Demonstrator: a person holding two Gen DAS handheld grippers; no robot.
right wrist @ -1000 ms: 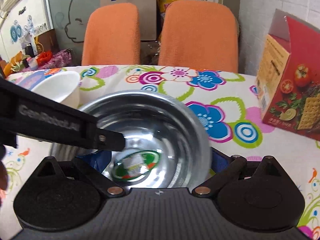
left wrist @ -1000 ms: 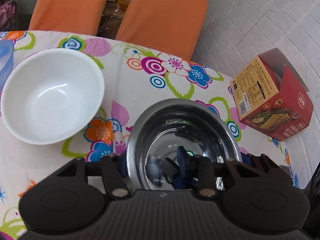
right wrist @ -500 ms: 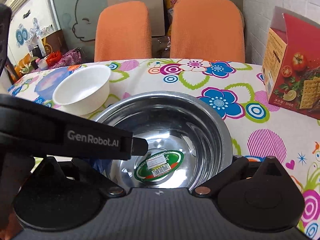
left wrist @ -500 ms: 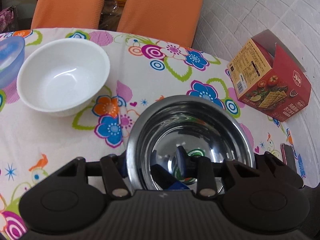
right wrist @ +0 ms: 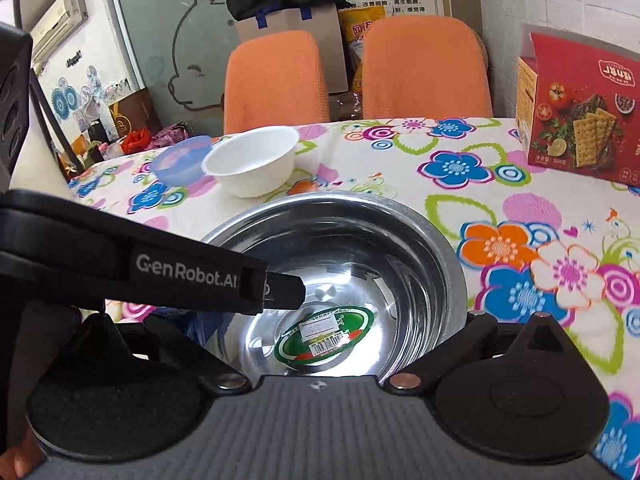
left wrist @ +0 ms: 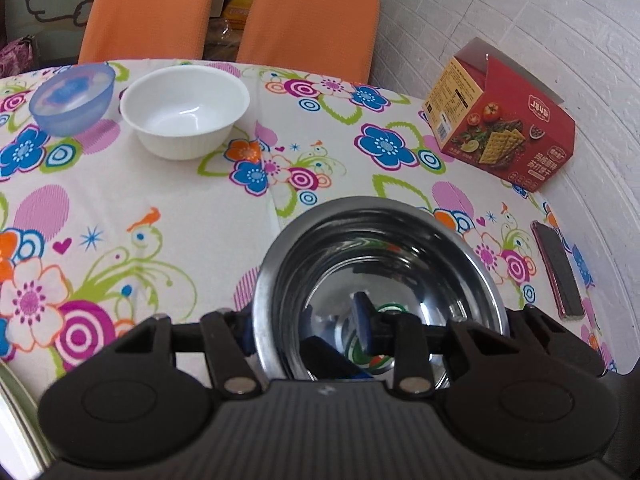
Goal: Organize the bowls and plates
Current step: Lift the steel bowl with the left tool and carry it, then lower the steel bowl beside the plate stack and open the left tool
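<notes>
Steel fills the near half of the left wrist view: the metal bowl [left wrist: 380, 280] sits directly ahead of the left claw [left wrist: 308, 328], whose two fingers straddle its left rim, one outside the wall and one inside the basin, clamped on that edge. The bowl appears to be held above the flowered table [left wrist: 160, 200] rather than resting on it, though the gap is hard to read. Ahead and to the left stand the white bowl [left wrist: 184, 110] and, just beside it further left, the blue bowl [left wrist: 72, 96]. Far right lie a red cracker box [left wrist: 500, 124] and a dark phone [left wrist: 560, 272].

From the right wrist view, the same metal bowl [right wrist: 340, 280] lies between the fingers of the right claw [right wrist: 320, 320], which sit wide apart and seem to flank the bowl; whether they press on it I cannot tell. The left claw reaches in from the left over the rim. The white bowl [right wrist: 252, 164] lies straight beyond, so any nesting move runs forward and left, with the left claw nearer.
</notes>
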